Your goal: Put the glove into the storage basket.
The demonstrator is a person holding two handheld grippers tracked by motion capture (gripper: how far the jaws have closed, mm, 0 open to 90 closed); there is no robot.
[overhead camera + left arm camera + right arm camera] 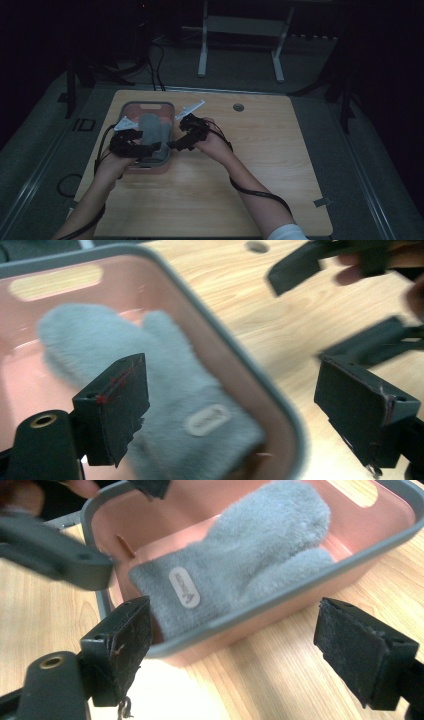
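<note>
Mitten (235, 565), grey and fleecy, lies inside the pink basket (148, 105). Left gripper (150, 146) hangs over the basket's near end, right gripper (172, 145) just beside its rim; both gape wide, holding nothing.

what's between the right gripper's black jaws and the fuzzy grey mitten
The grey-rimmed pink plastic bin's near wall, with a strip of bare wooden table before it, as the right gripper view shows. The right gripper stands open; the grey mitten lies inside the bin.
</note>
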